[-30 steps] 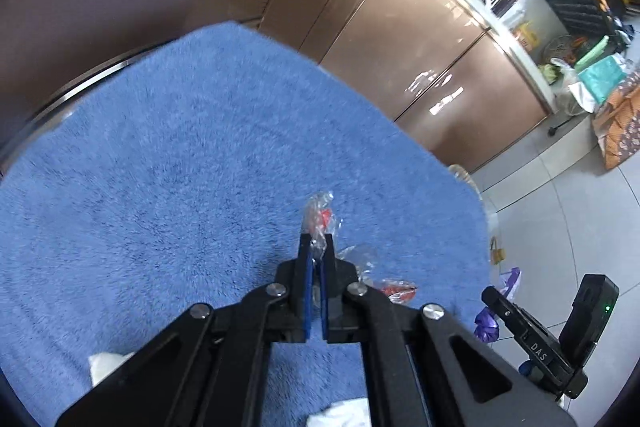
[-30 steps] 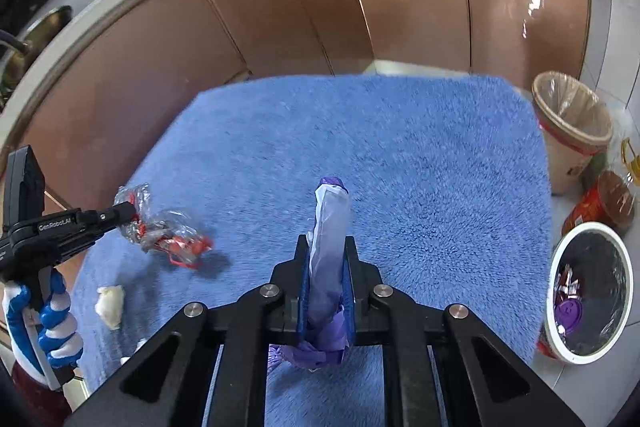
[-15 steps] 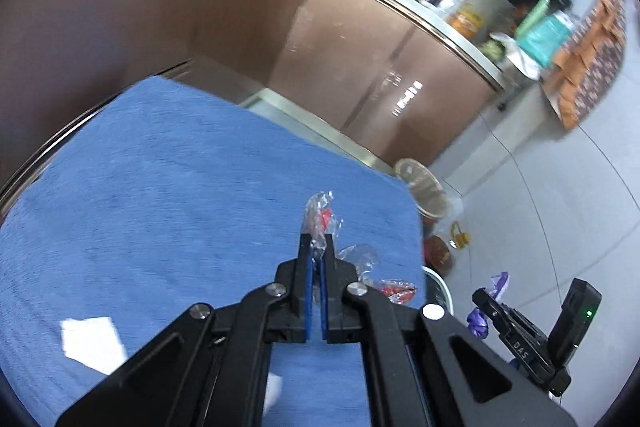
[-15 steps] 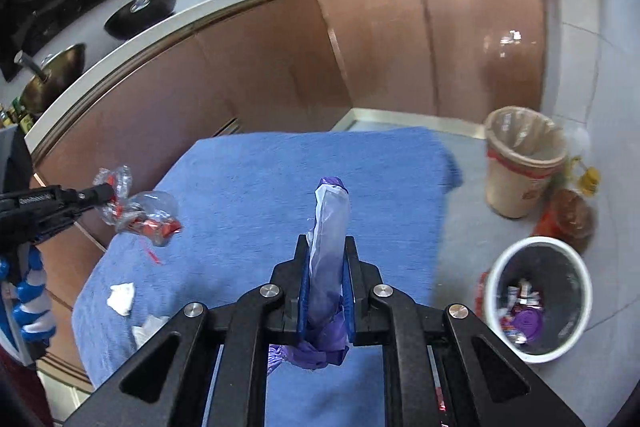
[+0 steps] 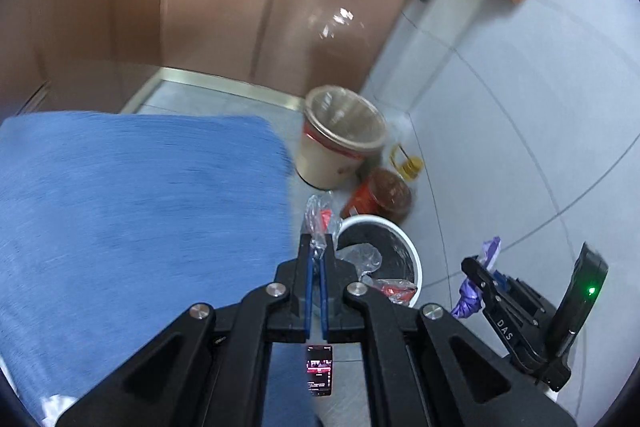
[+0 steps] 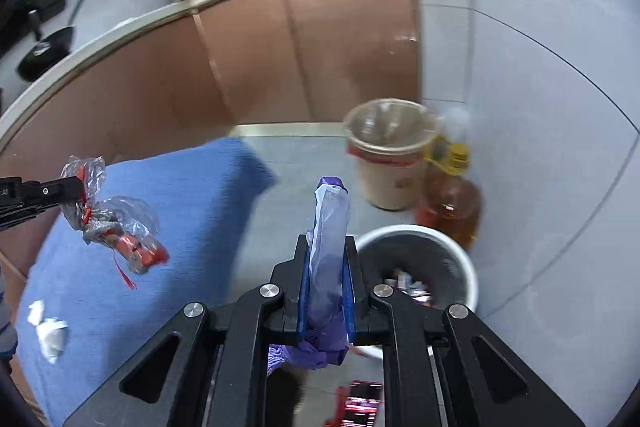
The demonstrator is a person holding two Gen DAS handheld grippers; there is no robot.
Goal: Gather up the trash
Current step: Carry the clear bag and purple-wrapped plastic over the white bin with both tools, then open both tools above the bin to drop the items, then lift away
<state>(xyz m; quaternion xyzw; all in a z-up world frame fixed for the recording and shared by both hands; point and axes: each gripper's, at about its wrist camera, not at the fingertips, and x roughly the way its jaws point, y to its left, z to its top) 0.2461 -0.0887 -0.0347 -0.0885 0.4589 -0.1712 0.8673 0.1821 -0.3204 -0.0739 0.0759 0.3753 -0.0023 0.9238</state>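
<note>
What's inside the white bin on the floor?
The white bin holds a few crumpled wrappers, white and reddish, at its dark bottom. The right claw, shut on the purple bag, covers the bin's near-left part, so anything there is hidden.

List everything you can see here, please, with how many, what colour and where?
Wrapper: one, clear with red, hanging from the left gripper.
Bag: one, purple and pale, clamped in the right gripper.
Bin: one, white with dark inside, on the floor, trash in it.
Bucket: one, cream, lined, behind the bin.
Bottles: two, amber and yellow, beside the bucket.
Towel: one, blue, at left.
Tissues: two or so, white, on the towel.
Cabinets: brown, along the back.
Left gripper: black, blue pads, shut.
Right gripper: black, blue pads, shut.
</note>
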